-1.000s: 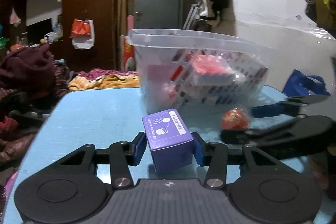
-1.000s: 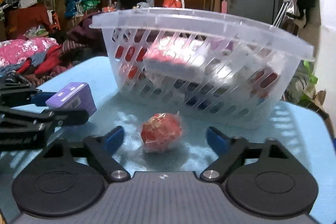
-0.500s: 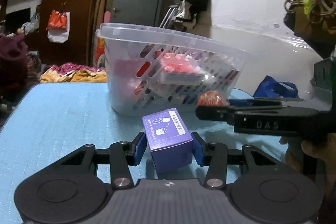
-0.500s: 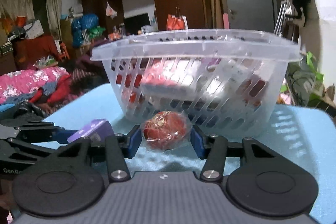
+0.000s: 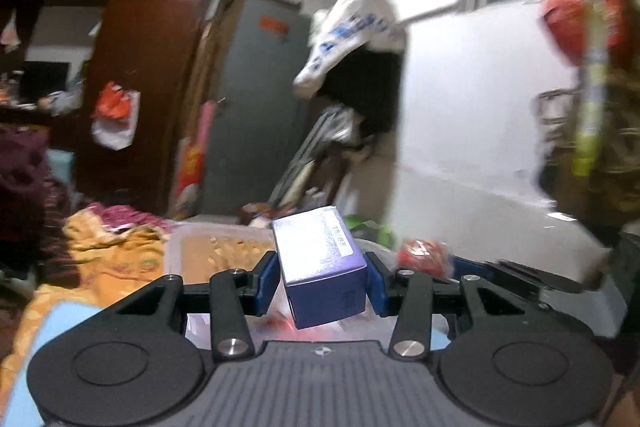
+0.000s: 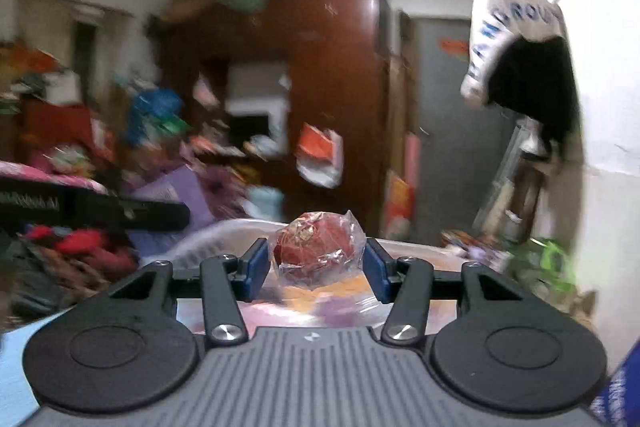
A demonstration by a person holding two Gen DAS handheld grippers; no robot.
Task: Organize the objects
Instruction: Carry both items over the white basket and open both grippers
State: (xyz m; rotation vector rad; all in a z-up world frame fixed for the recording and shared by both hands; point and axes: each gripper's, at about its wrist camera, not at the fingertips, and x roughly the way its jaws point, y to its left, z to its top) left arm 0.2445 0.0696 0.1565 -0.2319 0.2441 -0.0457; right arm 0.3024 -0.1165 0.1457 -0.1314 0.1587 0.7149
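Hovering over the clear plastic basket (image 6: 224,231), near its rim, with a strip of blue table (image 5: 60,323) showing at the lower left. Clamping a purple box (image 5: 320,267), tilted, between the blue pads of the left gripper (image 5: 322,279), clear of the table. Pinching a red ball wrapped in clear plastic (image 6: 318,251) between the pads of the right gripper (image 6: 316,267), above the basket's edge.
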